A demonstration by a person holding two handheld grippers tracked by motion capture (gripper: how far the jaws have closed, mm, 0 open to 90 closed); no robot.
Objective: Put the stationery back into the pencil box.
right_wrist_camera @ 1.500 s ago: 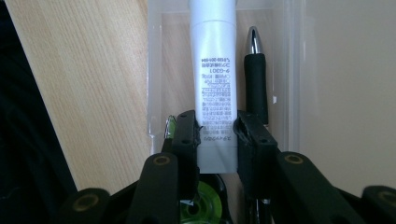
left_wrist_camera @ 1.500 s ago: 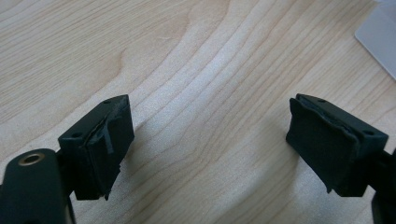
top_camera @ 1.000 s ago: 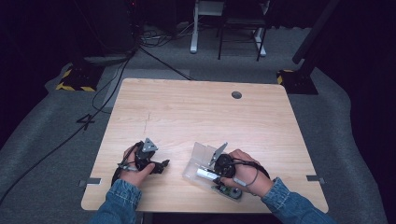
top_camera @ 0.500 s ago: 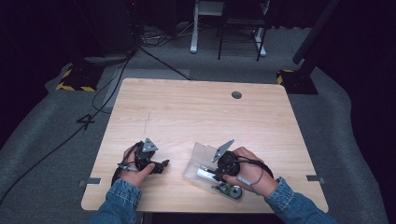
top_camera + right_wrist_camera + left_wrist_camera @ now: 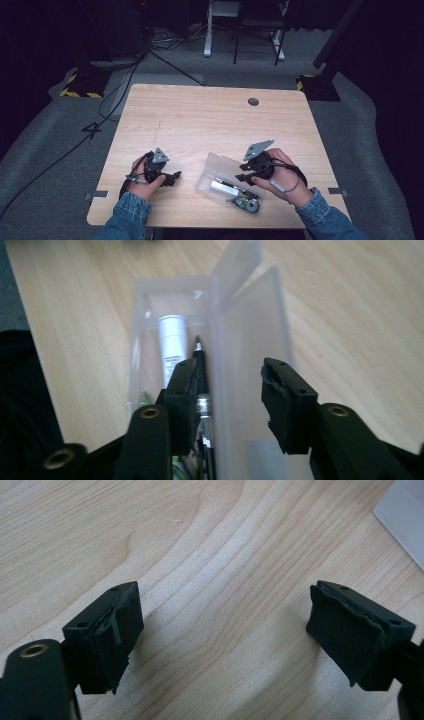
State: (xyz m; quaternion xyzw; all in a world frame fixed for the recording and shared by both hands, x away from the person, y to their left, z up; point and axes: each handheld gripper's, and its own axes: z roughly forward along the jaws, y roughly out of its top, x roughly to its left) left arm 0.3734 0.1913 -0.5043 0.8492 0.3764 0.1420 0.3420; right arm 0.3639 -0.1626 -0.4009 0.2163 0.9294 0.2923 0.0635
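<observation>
Clear plastic case sits on the wooden surface near my edge, just right of centre, lid hinged up and standing roughly upright over the tray.

Contents, per right gripper view: white cylinder lying lengthwise in the tray, a dark pen-like item just beside it against the lid side, something green at the near end, too hidden to identify. High view also shows a green round-ish item at the case's near end; can't tell whether it's the same piece.

My right gripper hangs over the case. Jaws have just been opening and now stand part-way apart, straddling the raised lid: one pad on the tray side just beside the pen-like item, the other outside the lid. Pads aren't pressing the lid; gap visible on the outer side. Can't tell if the inner pad touches the pen item.

My left gripper is low over bare surface well left of the case, jaws wide, nothing between them. Corner of the case shows at upper right in the left gripper view.
</observation>
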